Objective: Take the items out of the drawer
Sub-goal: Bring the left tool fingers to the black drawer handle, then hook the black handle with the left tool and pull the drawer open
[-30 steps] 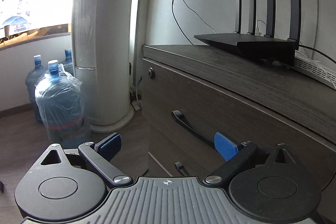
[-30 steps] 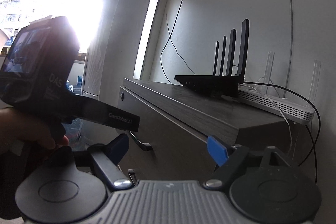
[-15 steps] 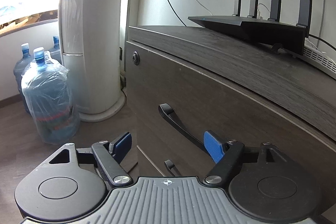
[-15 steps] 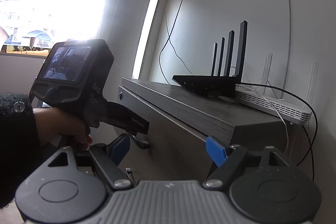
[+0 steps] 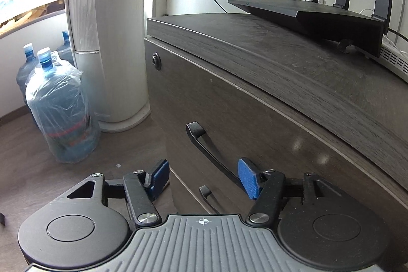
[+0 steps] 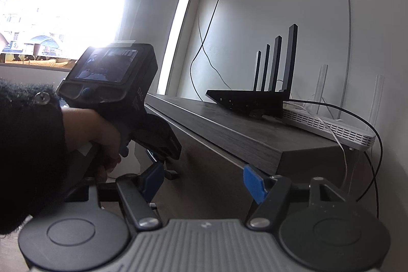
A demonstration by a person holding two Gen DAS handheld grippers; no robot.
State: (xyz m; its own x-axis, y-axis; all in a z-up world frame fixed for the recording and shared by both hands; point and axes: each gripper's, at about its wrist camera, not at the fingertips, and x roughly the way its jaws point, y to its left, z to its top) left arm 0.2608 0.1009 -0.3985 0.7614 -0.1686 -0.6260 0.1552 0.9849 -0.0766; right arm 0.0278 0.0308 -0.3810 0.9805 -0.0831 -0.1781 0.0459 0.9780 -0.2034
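A dark wood cabinet has a shut top drawer [image 5: 242,103] with a slanted black handle [image 5: 204,144]; whatever lies inside is hidden. My left gripper [image 5: 204,179] points down at that handle. Its jaws are closing, and the handle's lower end runs between the blue pads [image 5: 247,181], near the right-hand one; neither pad presses on it. In the right wrist view a person's hand [image 6: 102,139] holds the left gripper's body [image 6: 114,83] against the drawer front. My right gripper [image 6: 202,184] hangs back before the cabinet front, jaws apart with nothing between them.
A black router [image 5: 306,14] and a white device [image 6: 329,129] with cables sit on the cabinet top. A keyhole [image 5: 156,61] marks the drawer's left corner, a second handle [image 5: 205,191] shows below. Water bottles [image 5: 61,114] and a round pillar [image 5: 109,42] stand to the left.
The left gripper came closer to the drawer, tilted downward, and its jaws narrowed around the handle. The right gripper's jaws drew in slightly; that hand stayed put.
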